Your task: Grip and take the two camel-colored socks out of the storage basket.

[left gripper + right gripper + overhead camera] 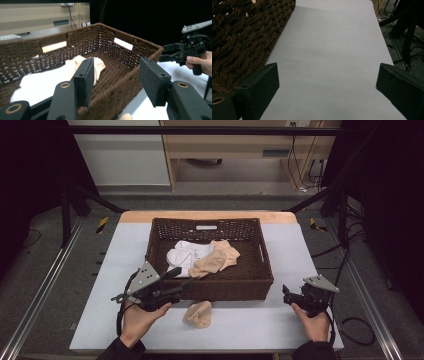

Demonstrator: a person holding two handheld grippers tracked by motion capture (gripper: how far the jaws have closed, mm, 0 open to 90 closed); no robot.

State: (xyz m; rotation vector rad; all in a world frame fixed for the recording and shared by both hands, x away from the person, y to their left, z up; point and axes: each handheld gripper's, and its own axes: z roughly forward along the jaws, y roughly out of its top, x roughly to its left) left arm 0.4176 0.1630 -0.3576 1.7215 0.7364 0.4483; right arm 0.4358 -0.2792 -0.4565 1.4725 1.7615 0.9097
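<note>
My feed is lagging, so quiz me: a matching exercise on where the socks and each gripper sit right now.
Things:
1. white socks
2. lone beige sock
3. left gripper
4. right gripper

Places:
A. on the table in front of the basket
B. beside the basket's right front corner
C. inside the basket
D. over the basket's front left rim

Pairs: 1-C, 2-A, 3-D, 4-B

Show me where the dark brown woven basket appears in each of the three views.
High view: dark brown woven basket, centre of the table.
Left gripper view: left and middle, near wall between the jaws.
Right gripper view: its wall at upper left.
Shared landmark: the pale table cover beside it.
</note>
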